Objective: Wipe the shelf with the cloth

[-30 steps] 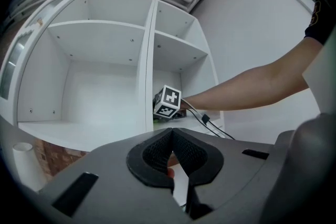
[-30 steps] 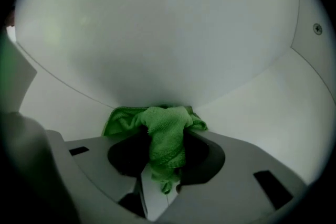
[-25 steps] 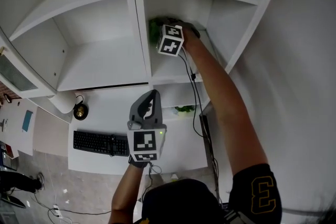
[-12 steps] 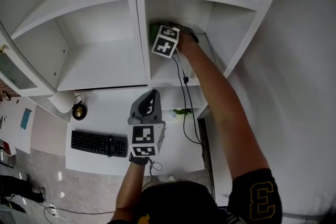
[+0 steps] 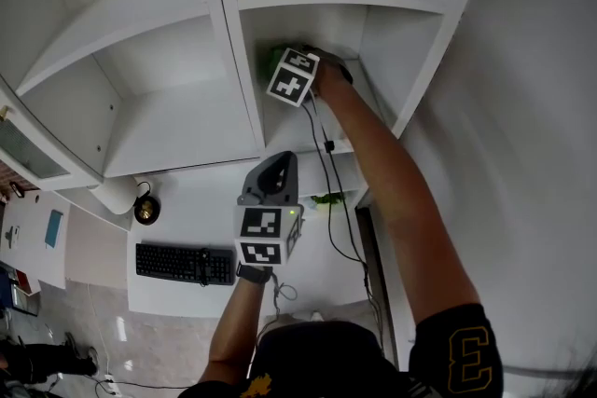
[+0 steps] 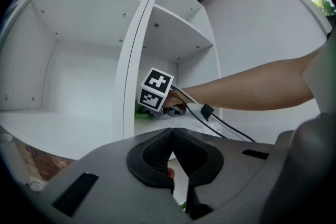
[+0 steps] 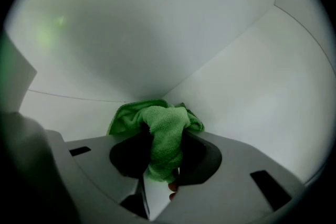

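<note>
The right gripper [image 7: 164,157] is clamping the crumpled green terry cloth [image 7: 164,128] between its jaws, holding it at the back corner of the white flat shelf [image 5: 300,124]. The left gripper [image 6: 170,139] is hovering lower, outside the shelf, with jaws together and empty.

Bright even head view; shelf [image 7: 157,34] interior dim; fisheye edges dark, curved.
</note>
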`<state>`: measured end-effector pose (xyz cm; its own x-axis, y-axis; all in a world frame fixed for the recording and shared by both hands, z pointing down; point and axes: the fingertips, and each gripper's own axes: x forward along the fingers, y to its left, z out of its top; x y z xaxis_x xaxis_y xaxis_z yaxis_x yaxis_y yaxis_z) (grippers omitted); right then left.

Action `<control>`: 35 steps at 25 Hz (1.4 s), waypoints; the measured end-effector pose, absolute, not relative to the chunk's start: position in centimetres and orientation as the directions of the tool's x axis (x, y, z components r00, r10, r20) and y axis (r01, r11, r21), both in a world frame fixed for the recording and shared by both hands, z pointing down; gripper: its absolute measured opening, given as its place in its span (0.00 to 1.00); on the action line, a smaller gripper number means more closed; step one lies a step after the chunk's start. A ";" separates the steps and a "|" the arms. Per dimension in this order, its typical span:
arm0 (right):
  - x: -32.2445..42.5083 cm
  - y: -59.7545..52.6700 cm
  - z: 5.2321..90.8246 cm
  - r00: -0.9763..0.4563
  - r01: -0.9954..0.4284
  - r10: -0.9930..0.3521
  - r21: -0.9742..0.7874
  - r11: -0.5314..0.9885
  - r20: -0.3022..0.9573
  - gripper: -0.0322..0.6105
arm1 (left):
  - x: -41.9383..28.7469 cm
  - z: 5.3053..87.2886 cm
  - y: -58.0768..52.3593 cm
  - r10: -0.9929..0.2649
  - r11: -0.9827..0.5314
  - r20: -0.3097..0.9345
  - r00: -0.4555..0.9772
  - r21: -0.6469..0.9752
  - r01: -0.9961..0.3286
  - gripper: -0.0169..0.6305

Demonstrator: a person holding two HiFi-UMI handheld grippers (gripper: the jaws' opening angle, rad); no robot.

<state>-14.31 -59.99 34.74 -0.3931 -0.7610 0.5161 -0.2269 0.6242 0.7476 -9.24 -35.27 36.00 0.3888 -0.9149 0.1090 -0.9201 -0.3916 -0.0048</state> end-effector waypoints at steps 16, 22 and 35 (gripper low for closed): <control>-9.0 -61.1 34.5 -0.267 -0.479 -0.804 0.651 0.589 0.531 0.22 | -8.4 36.0 -38.0 -0.880 -0.460 0.138 0.455 0.000 -0.888 0.05; -7.0 -61.6 34.6 -0.189 -0.555 -0.818 0.628 0.545 0.543 0.22 | -8.2 36.0 -38.6 -0.874 -0.472 0.140 0.466 -0.005 -0.882 0.05; -1.0 -62.2 34.7 -0.006 -0.662 -0.825 0.616 0.426 0.564 0.22 | -7.9 36.3 -38.9 -0.869 -0.479 0.137 0.475 0.003 -0.878 0.05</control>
